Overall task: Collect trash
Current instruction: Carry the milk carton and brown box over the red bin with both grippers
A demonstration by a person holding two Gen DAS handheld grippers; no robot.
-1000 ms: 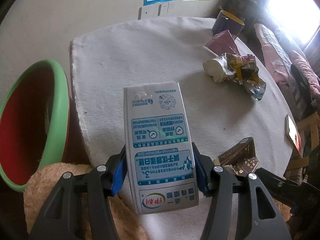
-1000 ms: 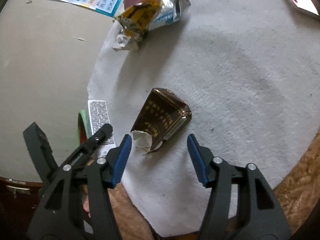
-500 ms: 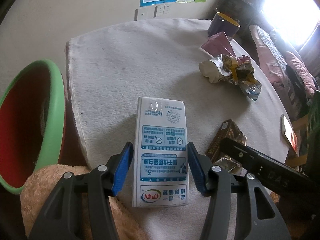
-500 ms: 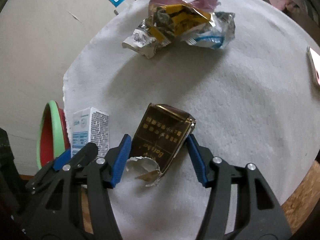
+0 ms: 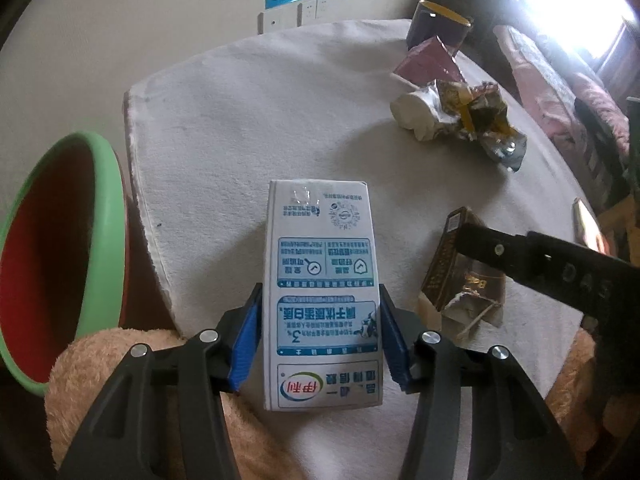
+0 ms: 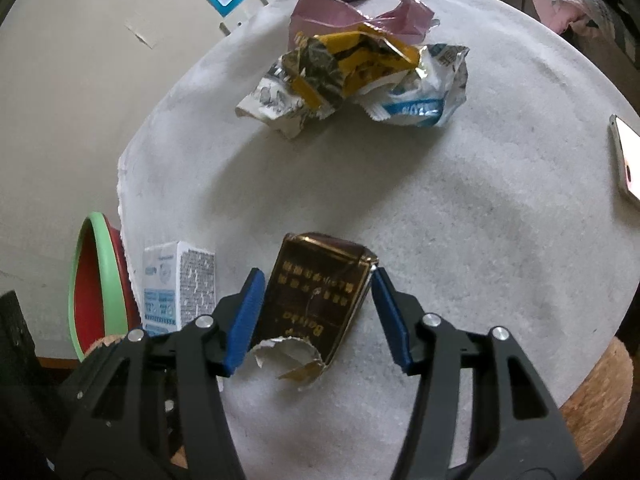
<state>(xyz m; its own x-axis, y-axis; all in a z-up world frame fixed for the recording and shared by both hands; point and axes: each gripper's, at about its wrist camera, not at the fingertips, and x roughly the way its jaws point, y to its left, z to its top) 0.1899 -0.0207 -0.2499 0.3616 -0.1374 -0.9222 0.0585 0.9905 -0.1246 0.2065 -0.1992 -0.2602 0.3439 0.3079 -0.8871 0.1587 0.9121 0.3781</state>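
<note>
Left gripper (image 5: 320, 338): jaws pressed against both sides of the white milk carton (image 5: 322, 292), lower centre of the left wrist view. The carton is taken near its bottom end, across its narrow width, probably for a firm hold.

Right gripper (image 6: 318, 314): jaws closing around the torn brown packet (image 6: 316, 304), lower centre of the right wrist view; a small gap is seen at each pad, so no grip yet.

Both items lie near the table's (image 5: 240, 128) lower-left edge. The green-rimmed basin (image 5: 60, 260) sits beyond that edge, left of frame, likely the bin. Crumpled wrappers (image 6: 352, 80) are left at upper centre, well apart; open cloth lies between.
</note>
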